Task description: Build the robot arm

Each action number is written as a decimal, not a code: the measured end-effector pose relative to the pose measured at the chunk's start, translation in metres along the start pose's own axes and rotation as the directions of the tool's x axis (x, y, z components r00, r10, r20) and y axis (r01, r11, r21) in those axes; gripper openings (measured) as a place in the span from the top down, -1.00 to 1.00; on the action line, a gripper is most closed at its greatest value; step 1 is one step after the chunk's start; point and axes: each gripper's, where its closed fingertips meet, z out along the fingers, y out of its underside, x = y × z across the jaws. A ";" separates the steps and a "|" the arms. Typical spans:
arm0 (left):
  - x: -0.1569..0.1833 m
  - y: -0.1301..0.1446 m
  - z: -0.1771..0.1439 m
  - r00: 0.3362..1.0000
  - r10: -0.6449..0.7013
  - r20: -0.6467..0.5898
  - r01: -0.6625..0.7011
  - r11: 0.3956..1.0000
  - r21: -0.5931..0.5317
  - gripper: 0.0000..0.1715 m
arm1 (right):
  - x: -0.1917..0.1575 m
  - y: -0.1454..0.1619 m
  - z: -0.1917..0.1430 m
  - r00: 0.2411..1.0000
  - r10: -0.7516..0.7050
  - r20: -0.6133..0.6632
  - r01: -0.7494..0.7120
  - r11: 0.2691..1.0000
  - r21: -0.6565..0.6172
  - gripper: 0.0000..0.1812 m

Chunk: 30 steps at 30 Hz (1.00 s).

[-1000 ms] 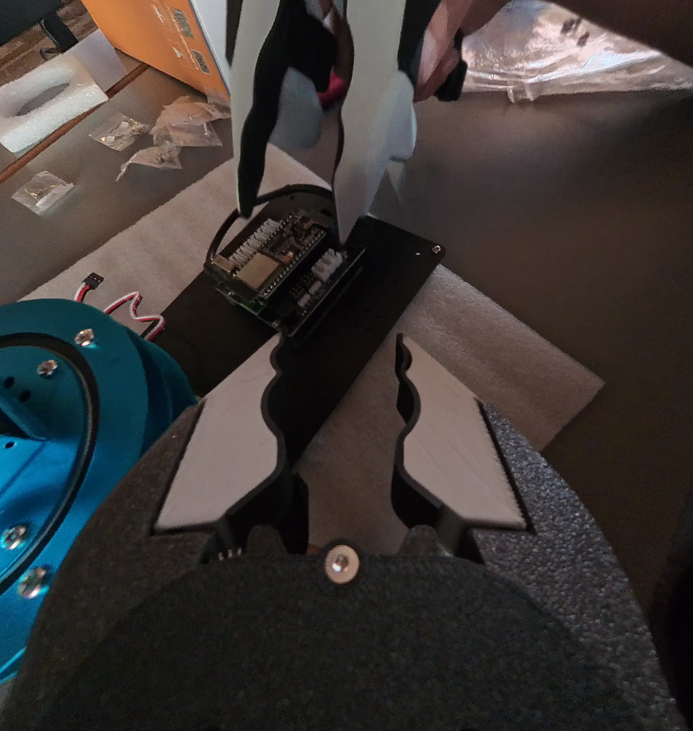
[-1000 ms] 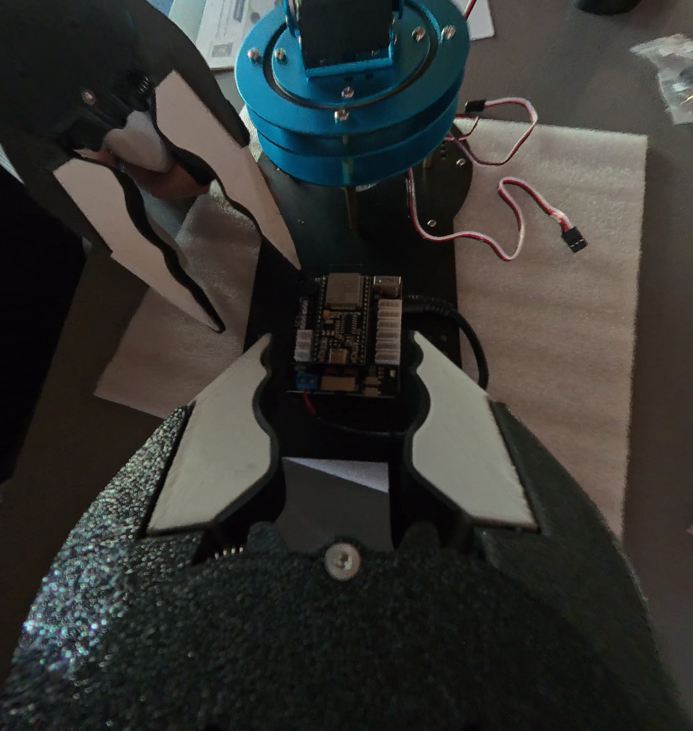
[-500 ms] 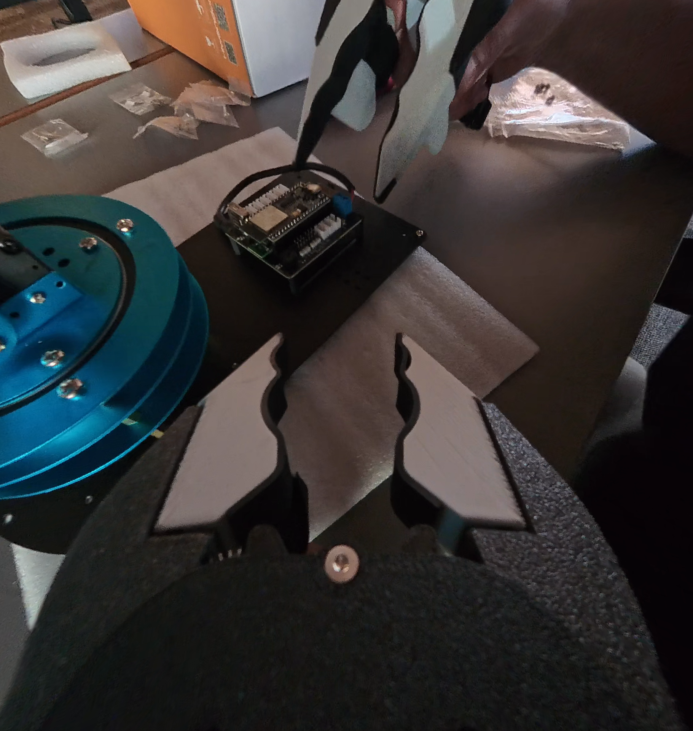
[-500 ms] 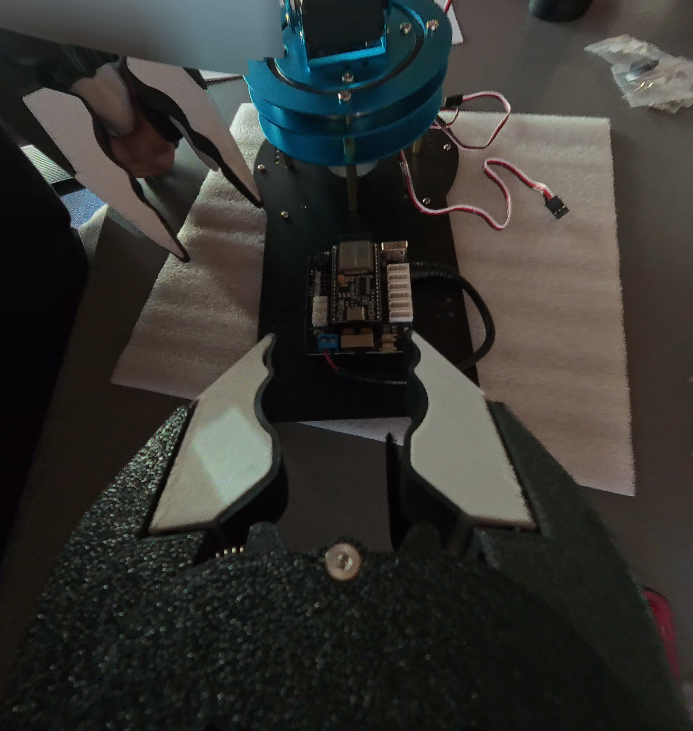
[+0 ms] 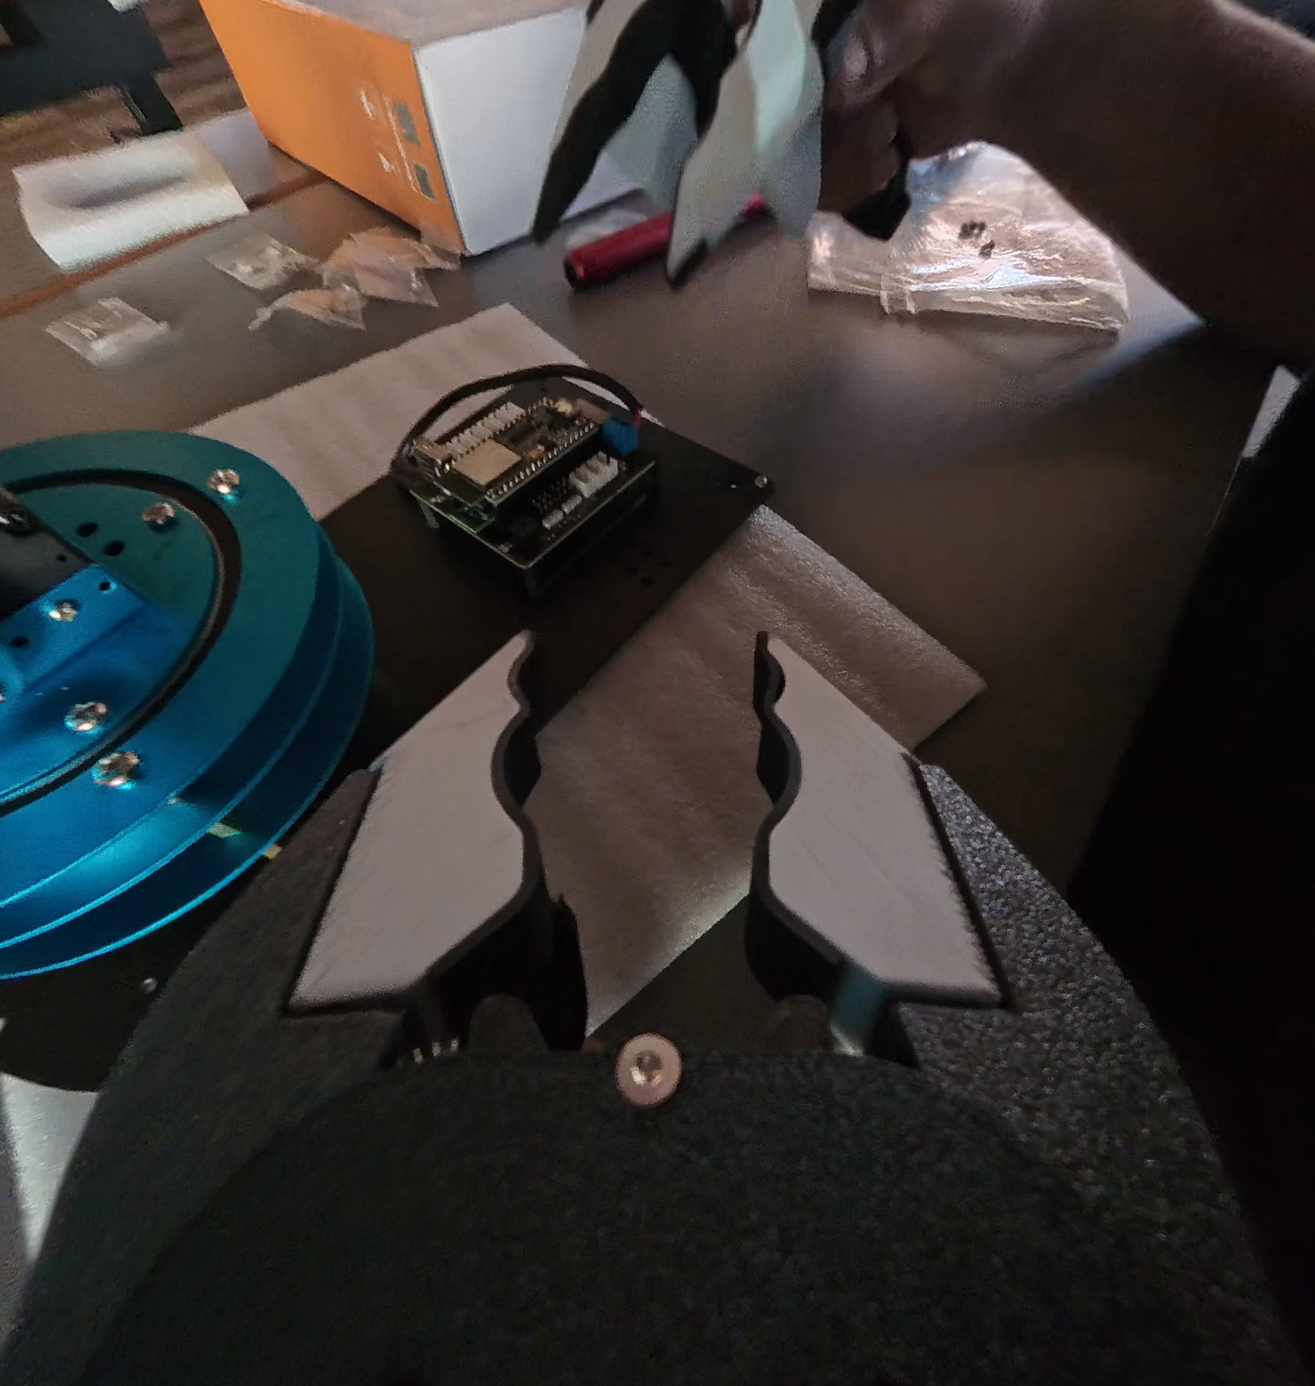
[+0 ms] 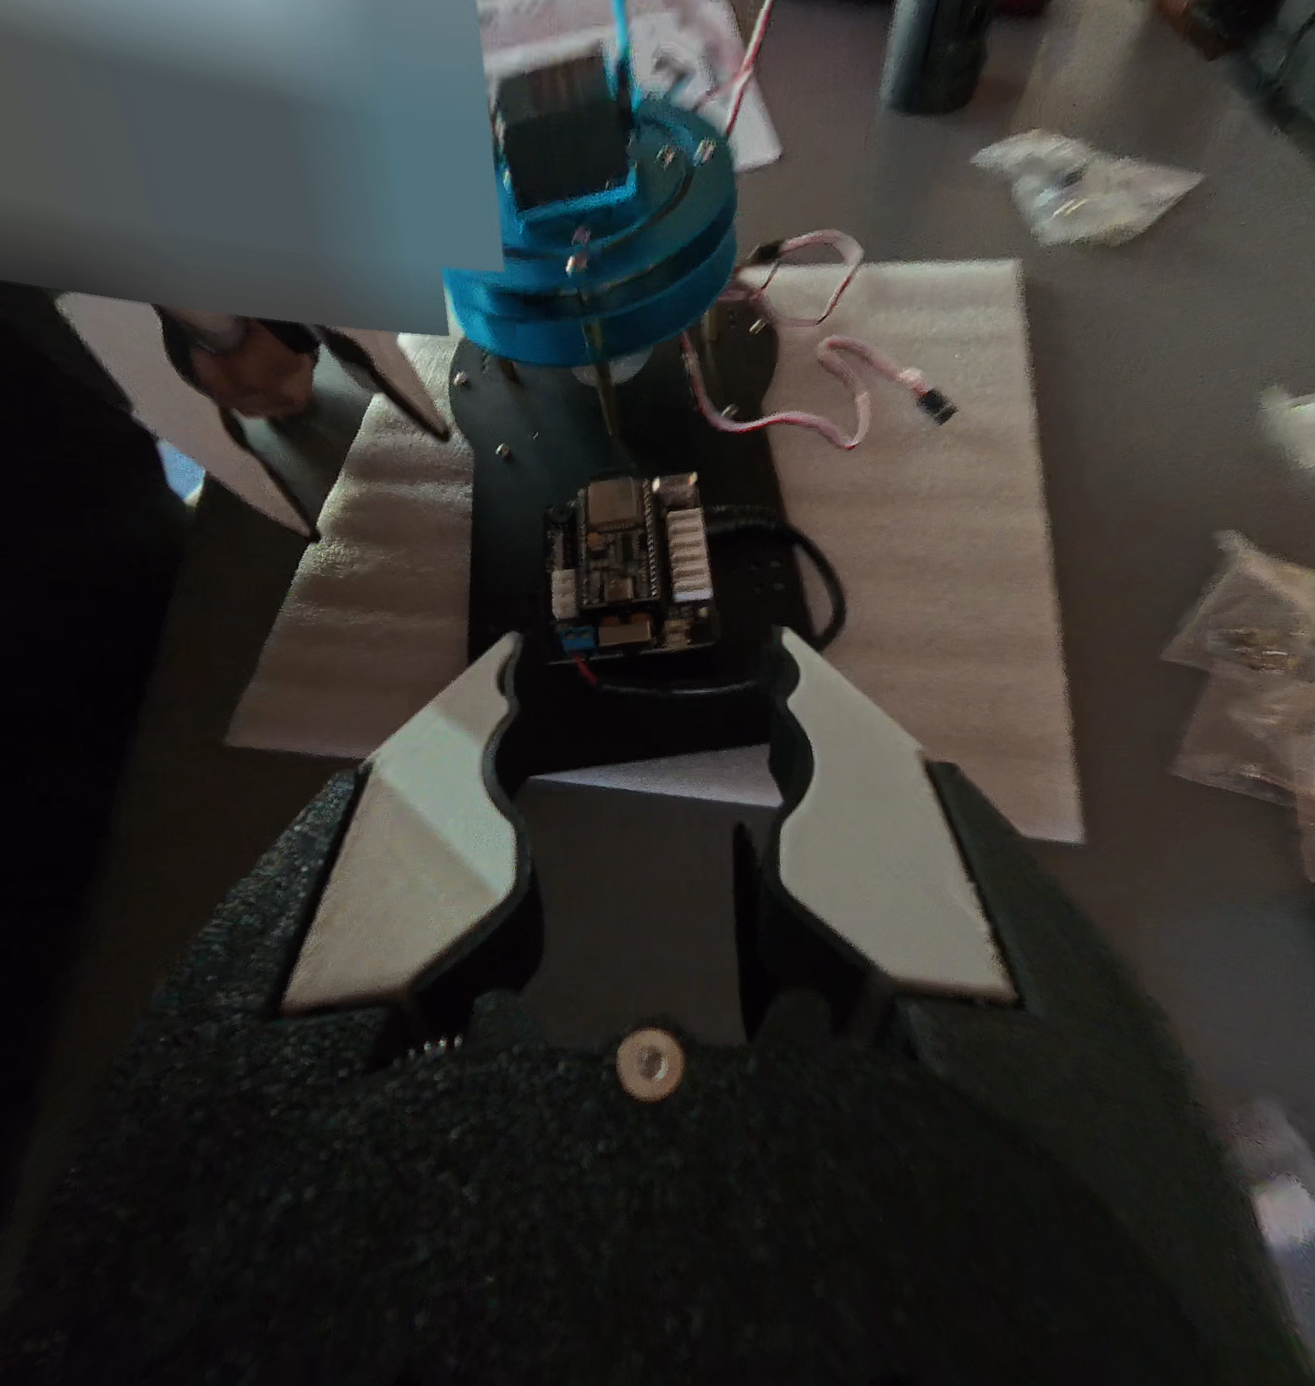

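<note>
Left tool (image 5: 643,645): spread, nothing between the fingers, hovering over the foam sheet (image 5: 812,637) and the edge of the black base plate (image 5: 429,592). At 9 o'clock, just beside the left finger, the blue round turntable (image 5: 189,675) mounted on that plate. At 12 o'clock, farther on, the circuit board (image 5: 526,480) fixed to the plate. Beyond it on the desk (image 5: 902,450): a red cylinder (image 5: 624,244), small clear bags (image 5: 324,277), an orange and white box (image 5: 414,112).

Right tool (image 6: 647,645): spread, empty, raised above the near end of the plate. At 12 o'clock, the circuit board (image 6: 632,570), then the turntable (image 6: 601,247). At 1 o'clock, a red and white wire (image 6: 842,405) lying on the foam.
</note>
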 end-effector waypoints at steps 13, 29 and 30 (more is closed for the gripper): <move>0.007 0.001 -0.021 0.986 -0.003 0.167 0.001 1.000 0.015 0.36 | -0.089 0.075 -0.160 0.794 0.428 -0.432 -0.374 0.904 0.208 0.37; -0.018 0.010 0.035 0.984 -0.010 0.179 0.043 0.982 -0.182 0.32 | -0.049 0.040 0.021 0.856 0.337 -0.392 -0.321 0.941 0.106 0.57; -0.020 0.010 0.037 0.982 -0.010 0.190 0.046 0.981 -0.187 0.32 | -0.047 0.041 0.027 0.868 0.317 -0.383 -0.313 0.947 0.075 0.64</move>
